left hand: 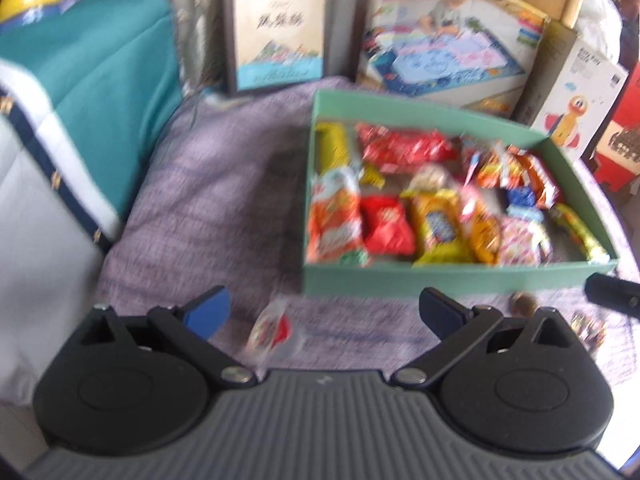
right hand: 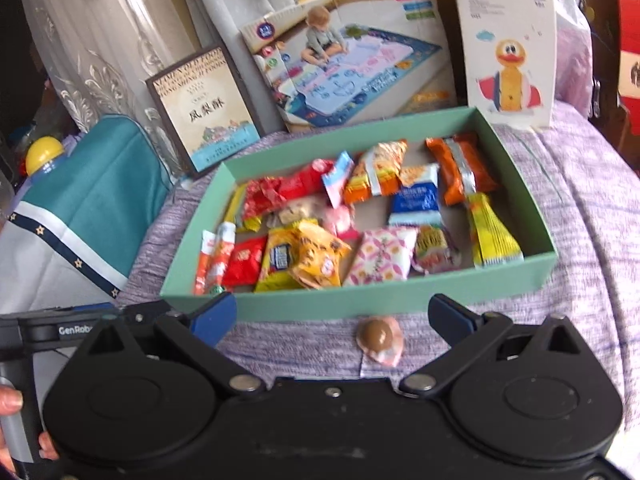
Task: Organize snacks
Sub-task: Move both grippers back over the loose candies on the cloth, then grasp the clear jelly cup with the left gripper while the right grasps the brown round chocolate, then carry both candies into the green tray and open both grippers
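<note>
At far left a folded teal, white and navy quilt (right hand: pixel 80 216) lies on the purple bed cover (right hand: pixel 580 208), with a yellow ball (right hand: pixel 43 151) behind it. Next stands a framed pastry box (right hand: pixel 208 108), then a play-mat box (right hand: pixel 352 64), then a white duck-toy box (right hand: pixel 510 48): three boxes propped behind the green tray (right hand: pixel 380 294).

The tray sits on the bed cover and holds most of the snacks, packed close and partly overlapping. The right wrist view shows among them one long orange-and-white stick pack (right hand: pixel 212 260), one small red pack (right hand: pixel 244 260), one pink patterned pack (right hand: pixel 380 258), one blue pack (right hand: pixel 416 198) and one yellow pack (right hand: pixel 494 232) against the right wall.

Two snacks lie loose on the cover in front of the tray. The left gripper (left hand: pixel 324 316) hangs with its fingers spread wide and empty, a clear-wrapped red-and-white snack (left hand: pixel 270 330) between them. The right gripper (right hand: pixel 332 320) is likewise wide apart and empty, a brown candy in a pink wrapper (right hand: pixel 380 338) between its fingers, just beside the tray's front wall.

Only the right view shows a hand (right hand: pixel 16 424) on the left gripper's handle. The left view is blurred; it alone shows a red box (left hand: pixel 624 120) at far right.
</note>
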